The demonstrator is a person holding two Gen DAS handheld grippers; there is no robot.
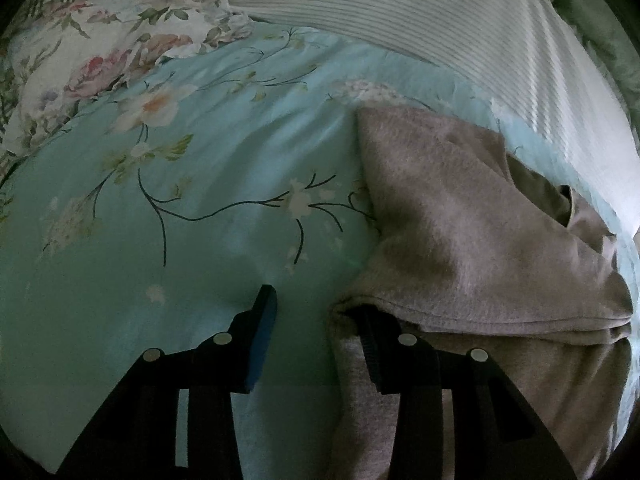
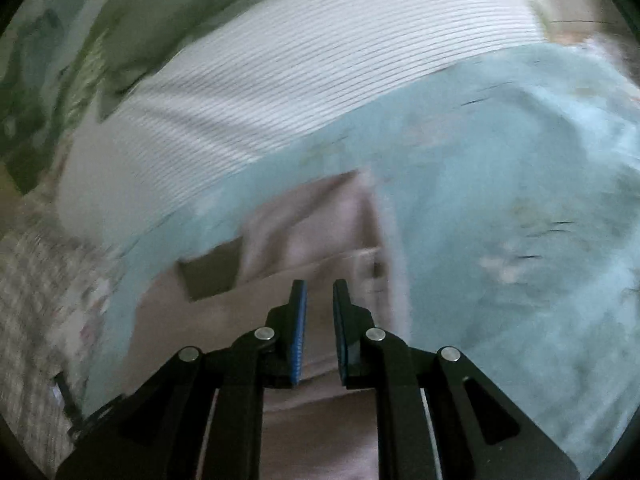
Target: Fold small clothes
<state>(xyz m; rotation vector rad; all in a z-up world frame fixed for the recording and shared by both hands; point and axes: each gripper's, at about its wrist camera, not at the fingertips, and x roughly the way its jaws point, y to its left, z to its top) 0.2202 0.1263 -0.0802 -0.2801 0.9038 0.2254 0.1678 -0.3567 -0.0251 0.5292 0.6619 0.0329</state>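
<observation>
My left gripper (image 1: 316, 312) lay low over the bed with its jaws spread wide; the left finger (image 1: 262, 332), faced with a blue pad, rested on bare sheet, while the right finger (image 1: 374, 344) was tucked under the folded edge of the garment, nothing pinched between them. My right gripper (image 2: 320, 304) pointed forward above the same garment, its two blue-padded fingers nearly parallel with a narrow gap, and no cloth lay between them.

The grey-brown knit garment (image 1: 460, 240) lay on the right half of the left wrist view, doubled over itself, with a stitched hem running across just ahead of the hidden finger. In the right wrist view the garment (image 2: 320, 240) appeared blurred, directly ahead of and beneath the fingers, with a darker olive patch (image 2: 212, 272) at its left.

The surface was a pale turquoise bedsheet (image 1: 180, 200) printed with white flowers on thin dark stems, softly creased. Beyond it lay a white ribbed pillow (image 1: 440, 12), a floral quilt with pink roses (image 1: 100, 60) and an olive-green cloth (image 2: 160, 12).
</observation>
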